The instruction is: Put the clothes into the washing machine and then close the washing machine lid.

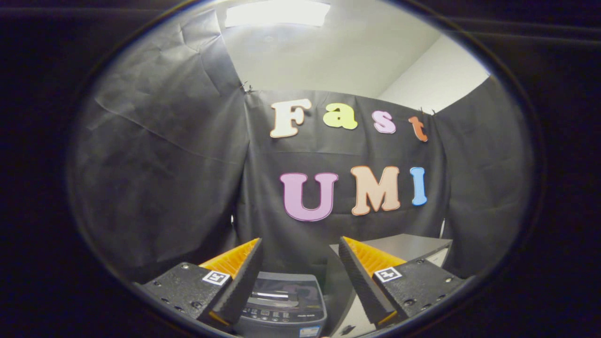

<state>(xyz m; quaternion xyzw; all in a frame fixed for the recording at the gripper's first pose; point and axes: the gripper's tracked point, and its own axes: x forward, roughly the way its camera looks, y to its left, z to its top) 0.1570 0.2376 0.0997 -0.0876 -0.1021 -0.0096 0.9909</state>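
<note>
The gripper (300, 256) is held level and aimed at the booth's black cloth wall, its two fingers (239, 277) spread wide apart with nothing between the ridged pads. Low down, in the gap between the fingers and a little beyond them, stands the washing machine (284, 303) — a small grey top-loader seen from the front, with its control panel (284, 313) nearest the fingers. Its lid (286, 287) is dark and glossy and seems to lie flat and closed, though at this low angle that is a reading, not a certainty. Just beyond the right finger, beside the machine, sits a grey tabletop (404, 245) with a pale front below it.

No clothes can be made out — none in the fingers, none on the machine's top, none on the visible part of the tabletop; whether any lie inside the drum cannot be told through the lid.

Judging by the empty, parted fingers well above the machine, this is one end of the task: either nothing is begun and the clothes must still be fetched, loaded and the lid shut, or all is finished. The frame does not settle which.
</note>
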